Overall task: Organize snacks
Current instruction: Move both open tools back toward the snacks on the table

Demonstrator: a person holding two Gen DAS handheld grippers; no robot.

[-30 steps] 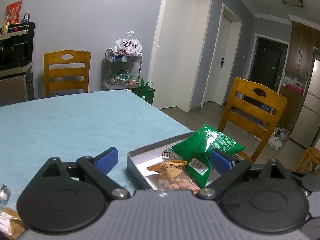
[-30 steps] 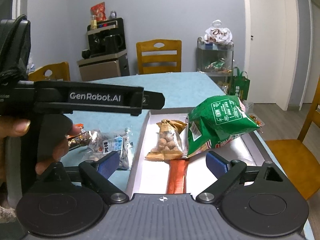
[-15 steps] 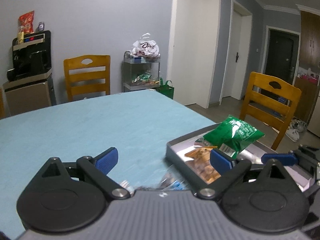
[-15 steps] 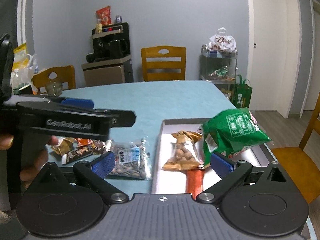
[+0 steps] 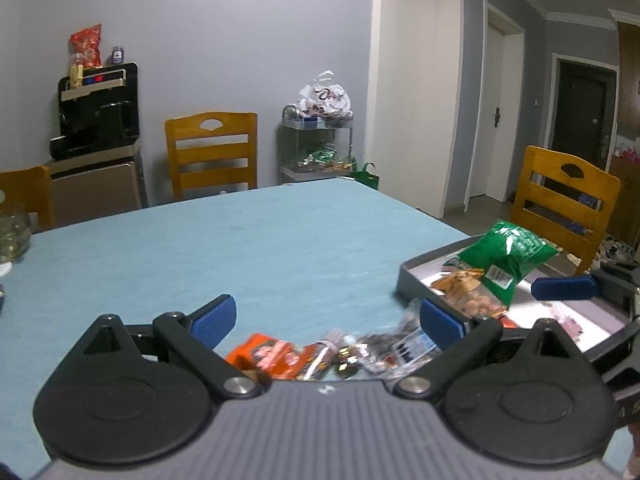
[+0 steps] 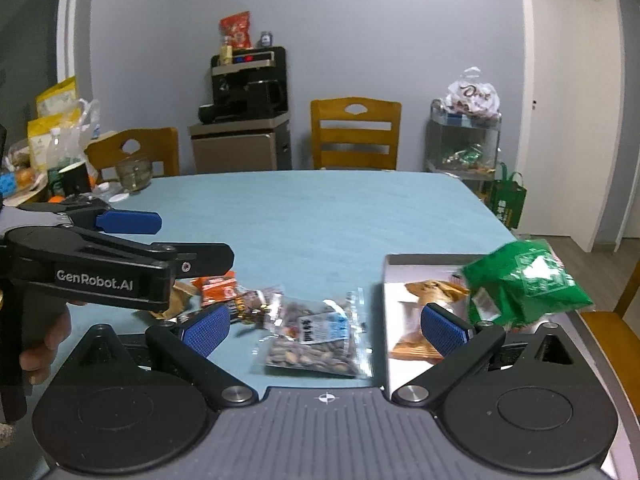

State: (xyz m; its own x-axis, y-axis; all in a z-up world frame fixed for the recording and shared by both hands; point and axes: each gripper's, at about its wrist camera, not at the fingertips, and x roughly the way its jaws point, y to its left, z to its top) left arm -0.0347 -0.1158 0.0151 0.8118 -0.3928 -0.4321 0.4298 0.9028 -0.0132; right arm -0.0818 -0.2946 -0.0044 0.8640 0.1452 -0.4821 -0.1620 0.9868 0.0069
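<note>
Both sets of jaws were spread wide, nothing between the pads. Right gripper (image 6: 326,322) hovered over a clear nut packet (image 6: 316,338) lying flat on the blue desk (image 6: 320,208), just beside the grey tray (image 6: 386,276) at the desk's right edge. Green bag (image 6: 524,284) and a peanut pack (image 6: 428,292) sat in the tray. Left gripper (image 5: 326,320) hung above loose snacks, including an orange wrapper (image 5: 266,354), left of the tray.
</note>
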